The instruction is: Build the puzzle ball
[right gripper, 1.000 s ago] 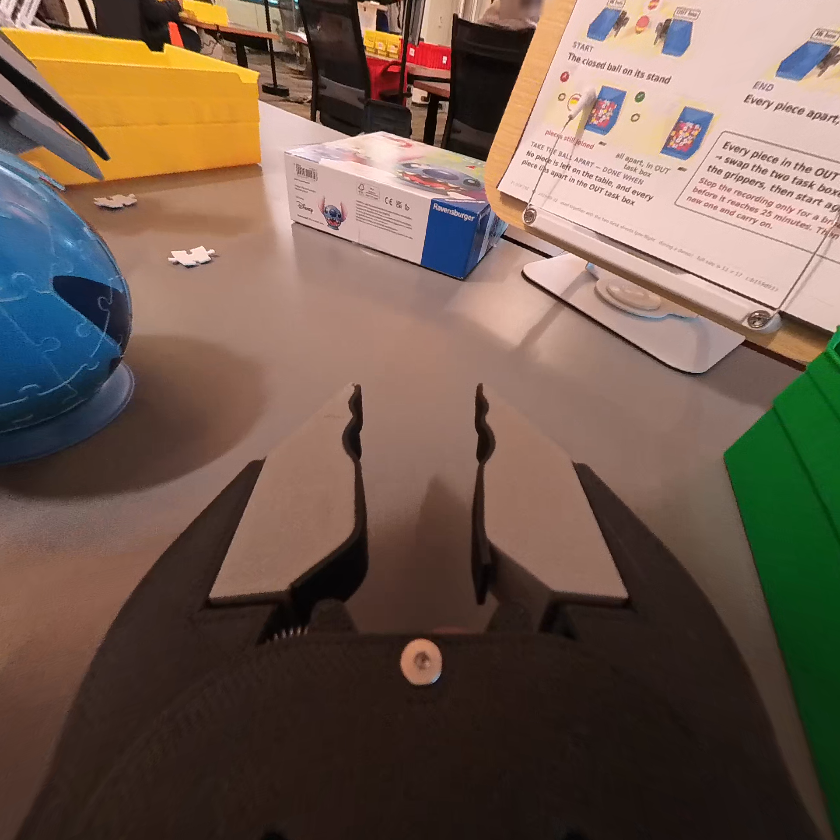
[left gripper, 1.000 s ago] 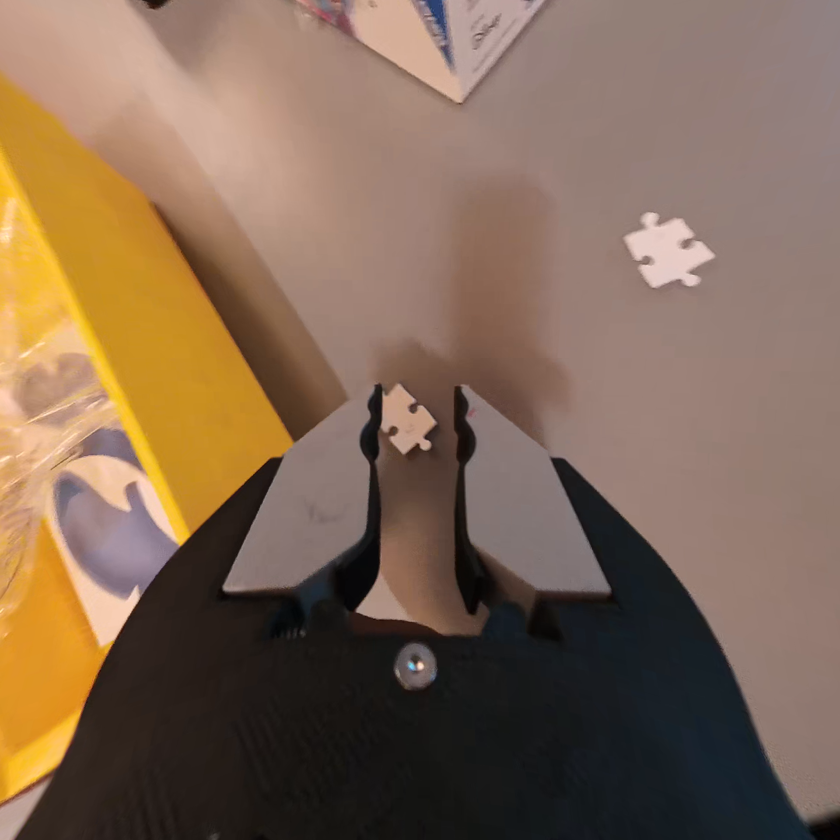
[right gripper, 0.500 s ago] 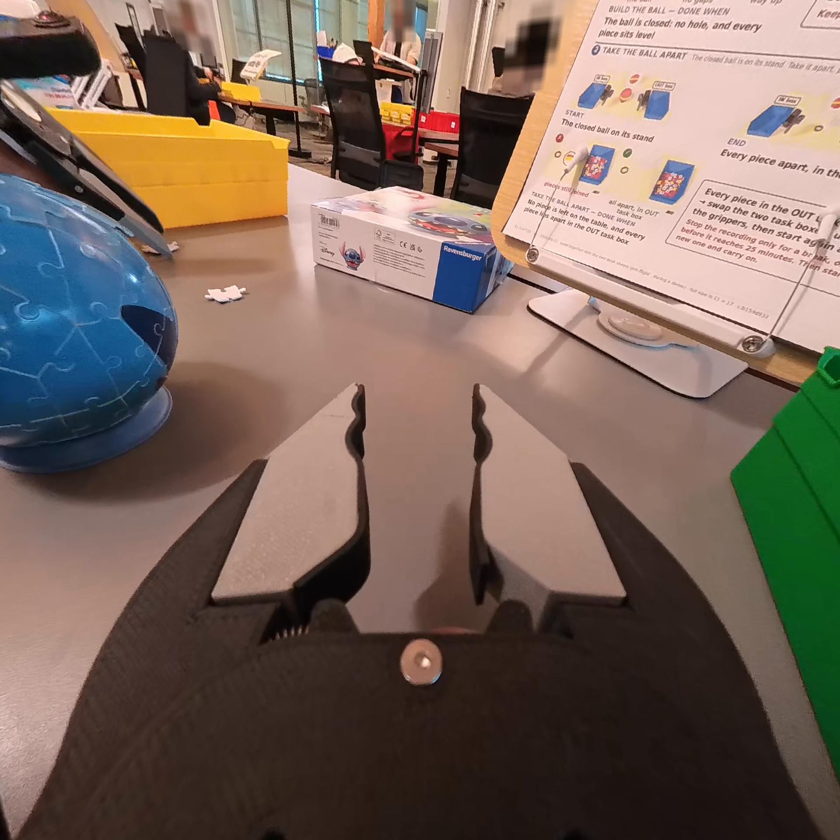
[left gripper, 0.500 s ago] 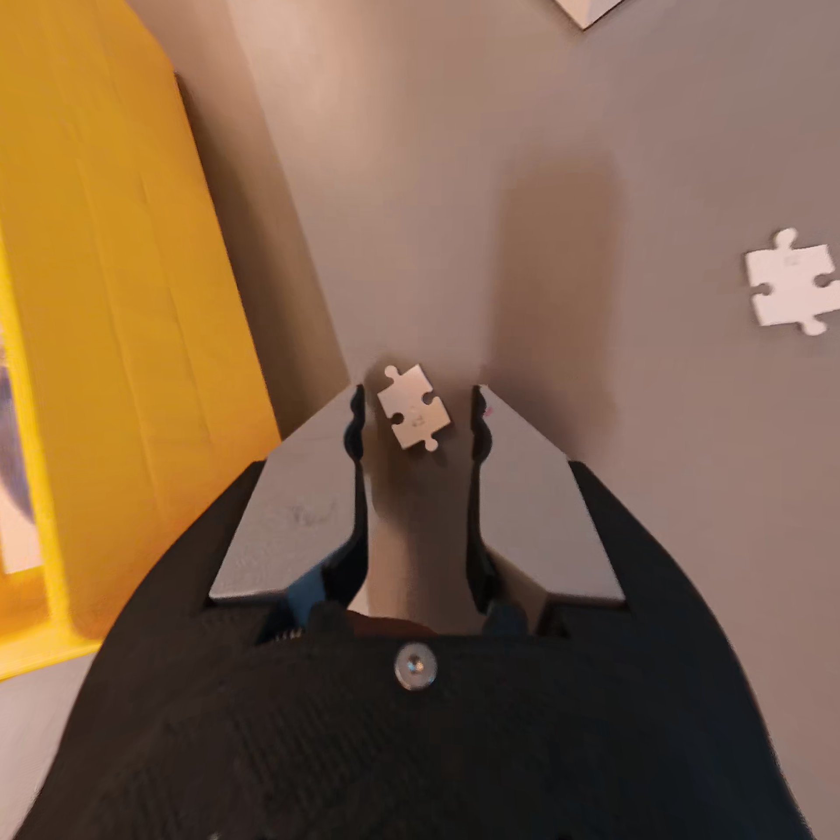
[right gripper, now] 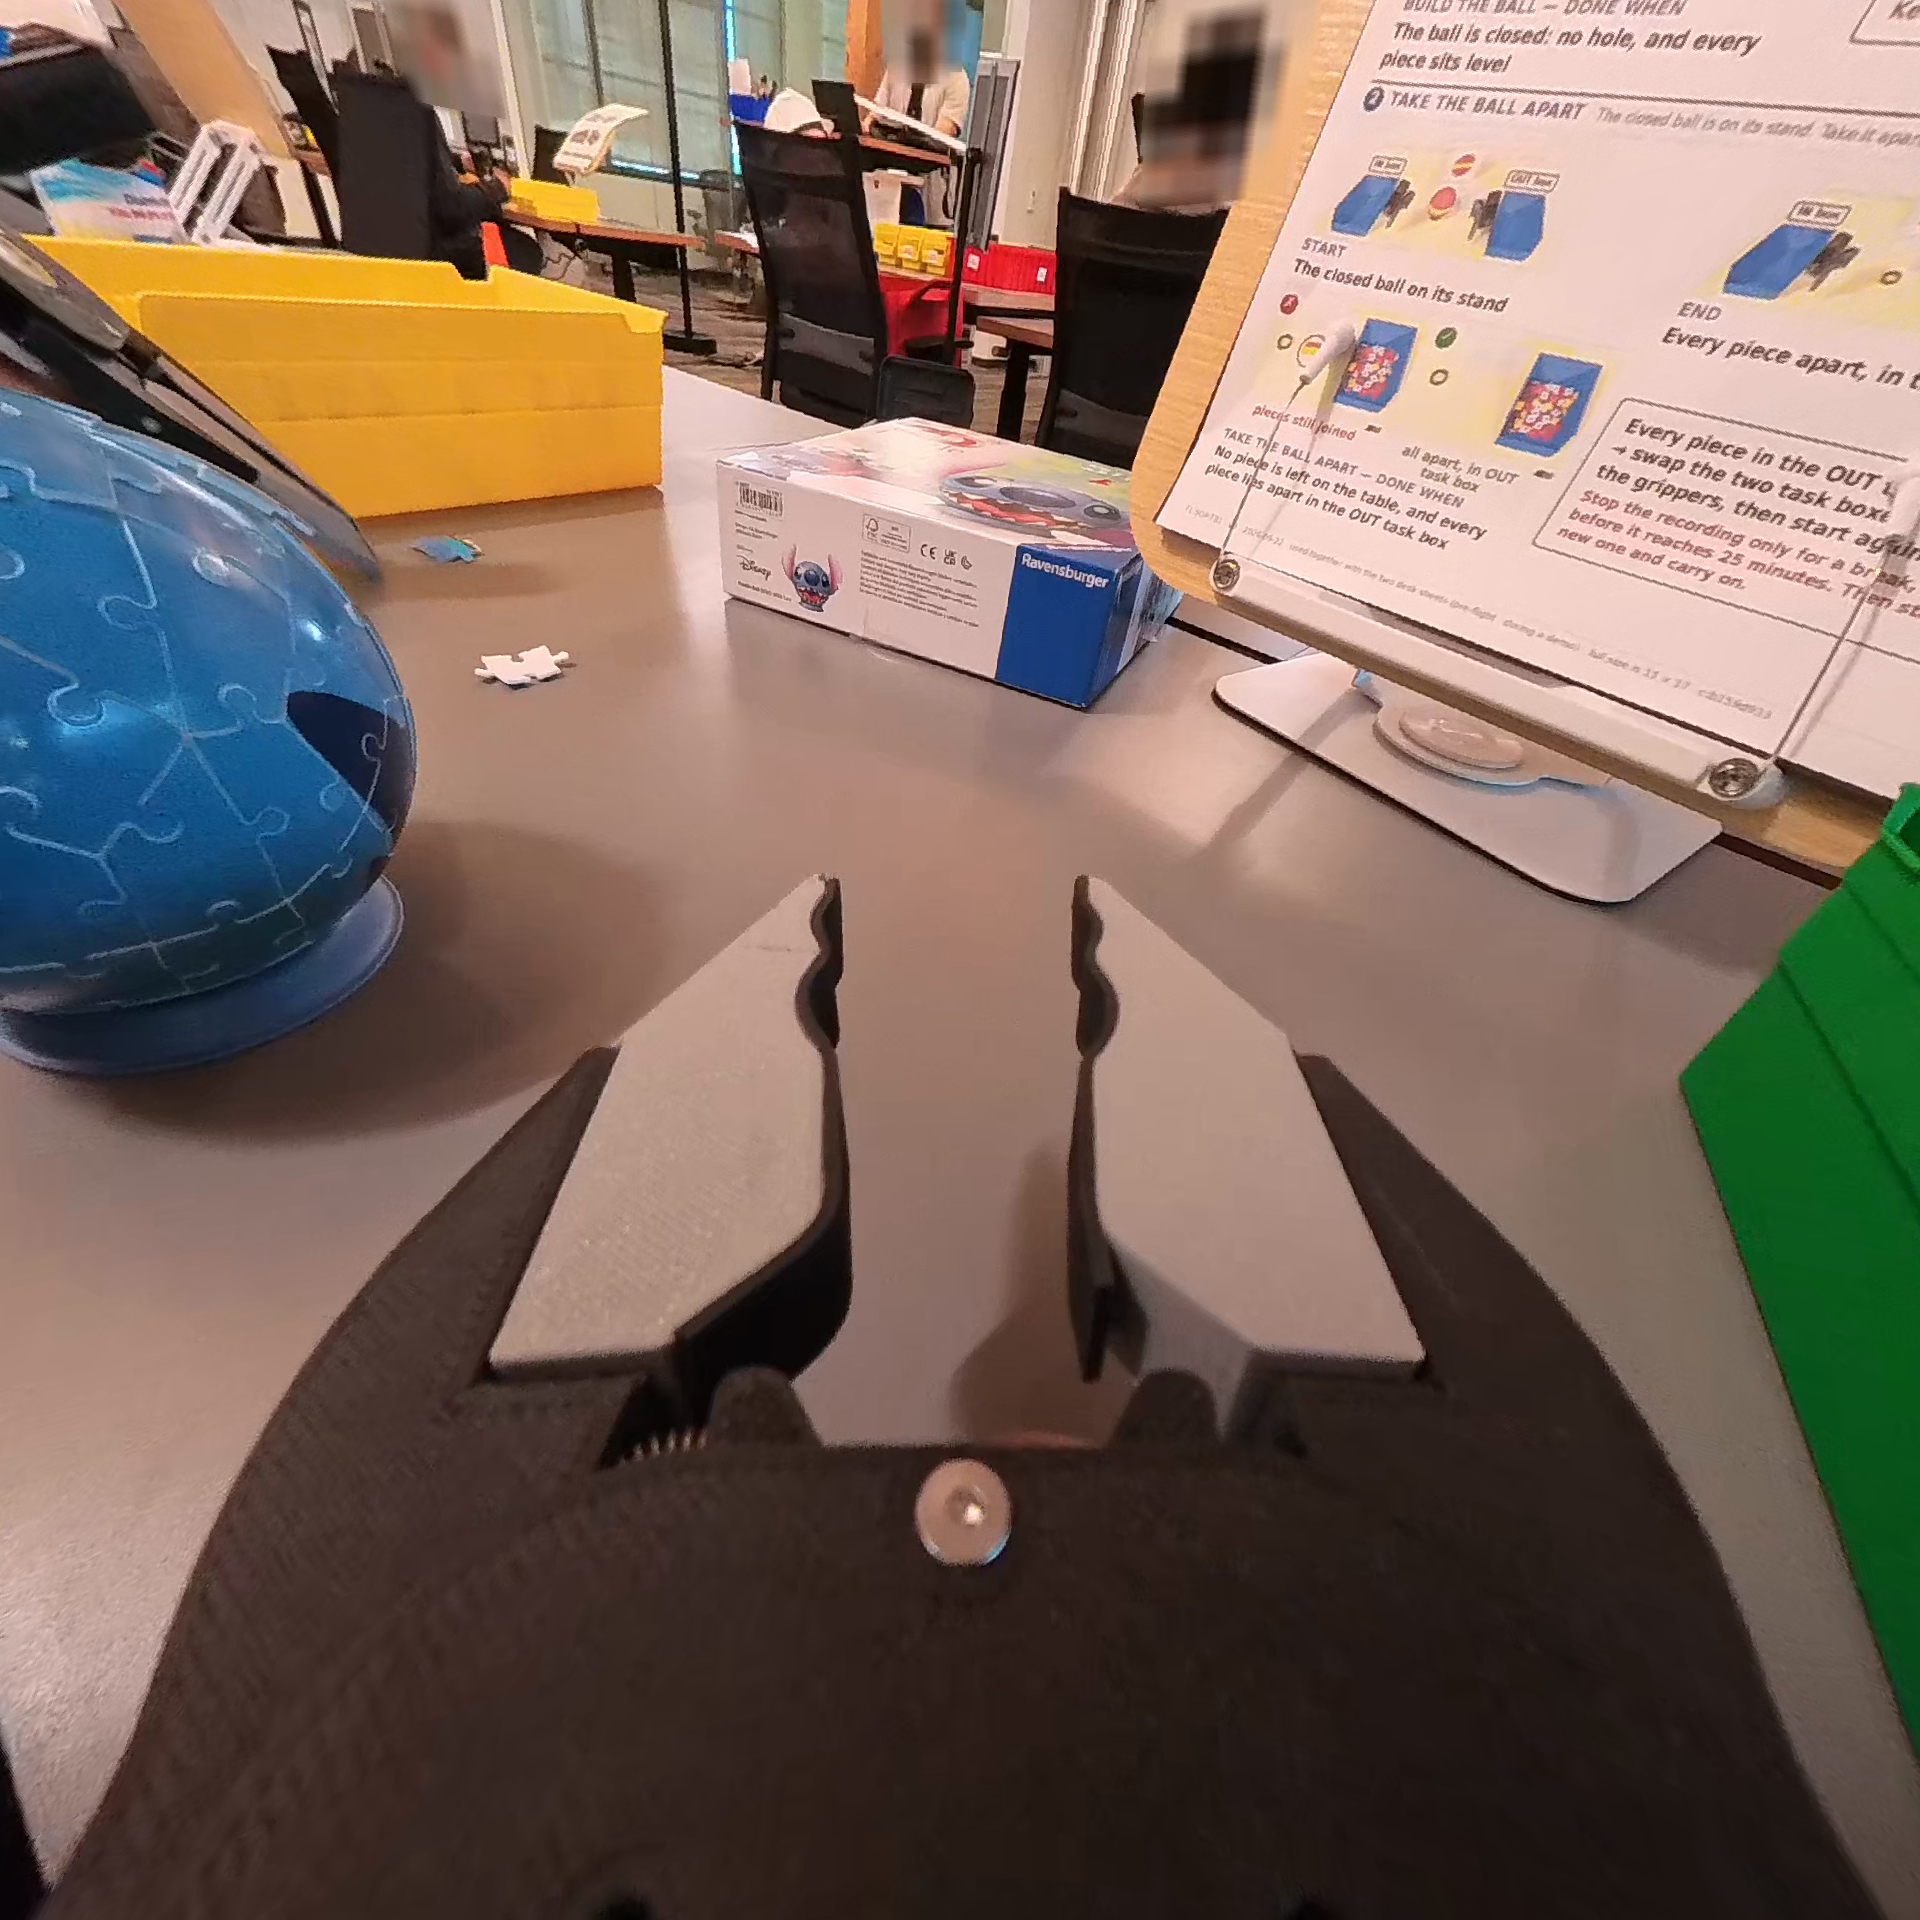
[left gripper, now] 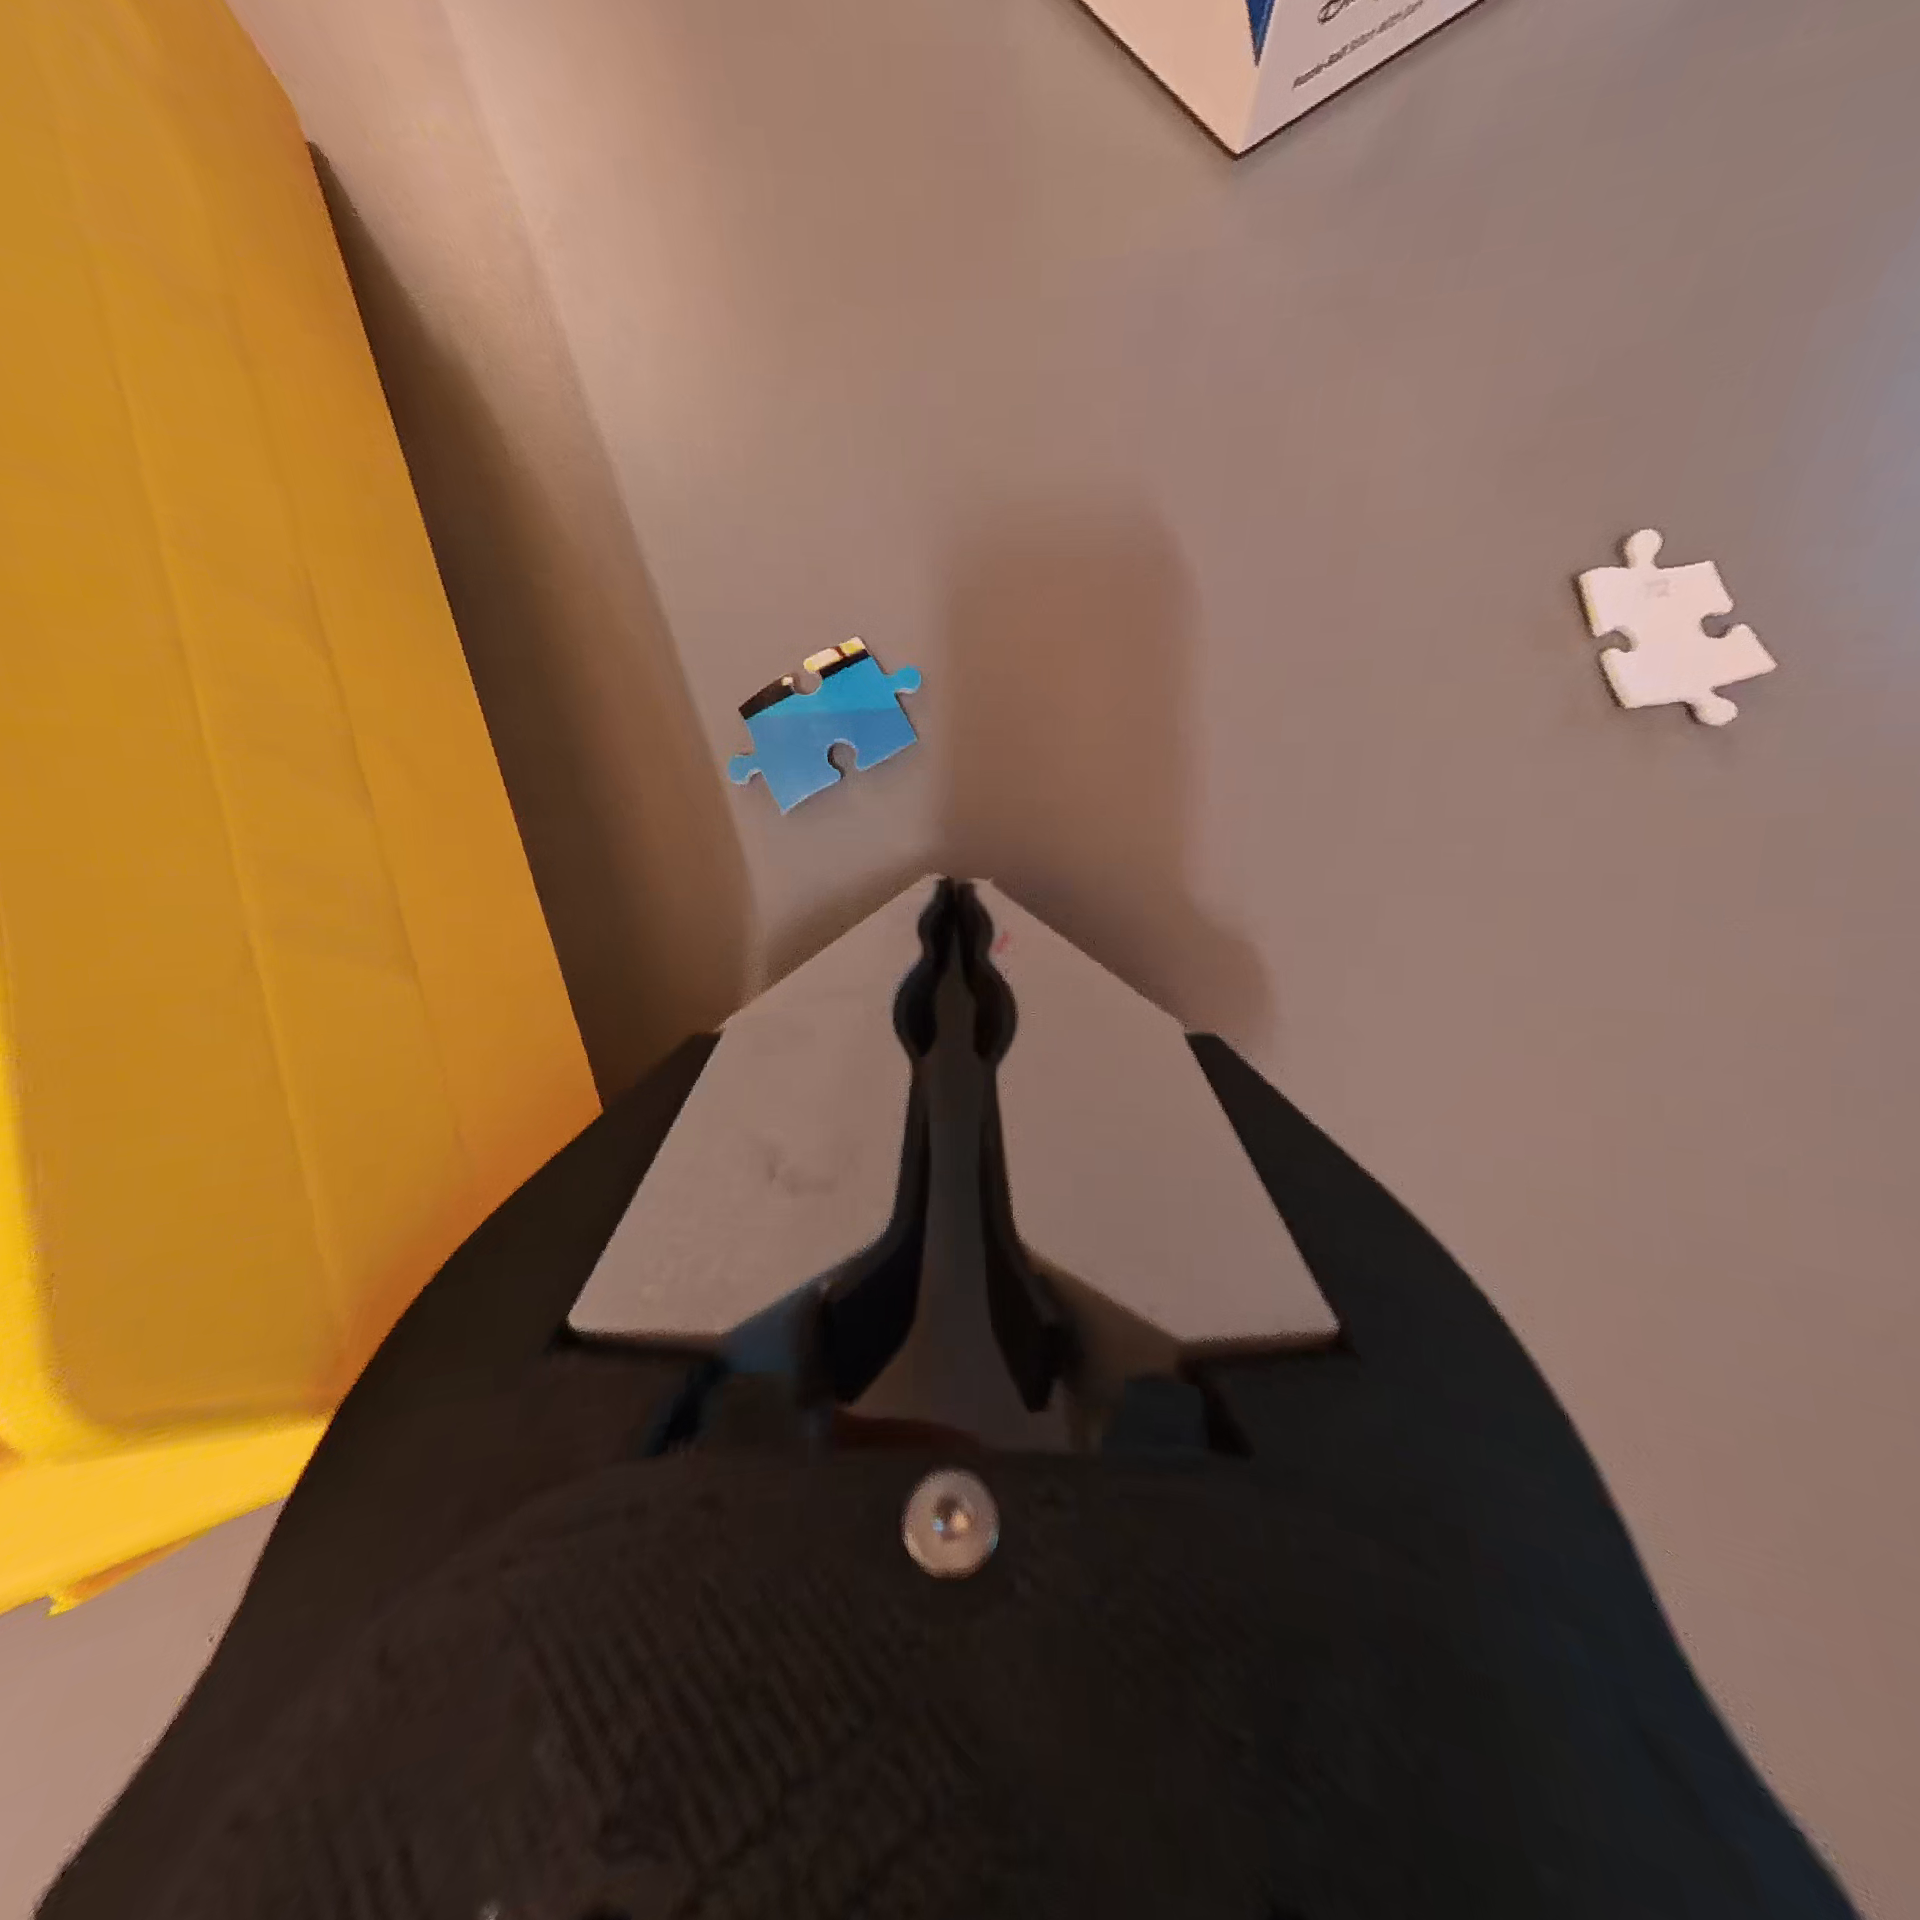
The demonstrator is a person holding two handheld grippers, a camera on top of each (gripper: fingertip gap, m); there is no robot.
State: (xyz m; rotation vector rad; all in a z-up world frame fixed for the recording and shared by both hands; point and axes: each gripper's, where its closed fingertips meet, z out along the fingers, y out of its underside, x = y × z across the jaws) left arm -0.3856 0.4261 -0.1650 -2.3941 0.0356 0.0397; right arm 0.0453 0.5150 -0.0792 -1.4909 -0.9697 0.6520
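My left gripper (left gripper: 957, 885) is shut and empty, just above the grey table. A blue puzzle piece (left gripper: 826, 724) lies picture side up a little ahead and left of its tips, beside the yellow bin; it also shows in the right wrist view (right gripper: 447, 548). A white, face-down piece (left gripper: 1670, 631) lies to the right and shows in the right wrist view (right gripper: 523, 665). My right gripper (right gripper: 954, 904) is open and empty, low over the table. The blue puzzle ball (right gripper: 177, 727) sits on its blue stand (right gripper: 260, 1013) at the left, with a dark hole in its side.
A yellow bin (left gripper: 208, 727) stands close on the left of the left gripper and shows in the right wrist view (right gripper: 416, 384). The puzzle's box (right gripper: 935, 561) lies farther back. An instruction board on a white stand (right gripper: 1507, 790) and a green bin (right gripper: 1829, 1195) are at the right. About 45 cm separates my left fingertips from my right. From the left gripper's tips to the blue puzzle piece (left gripper: 826, 724) is close to 4 cm.
My left gripper has closed from open. The piece that lay white side up between its fingers now lies blue side up, ahead and left of the tips. The right gripper stays open.
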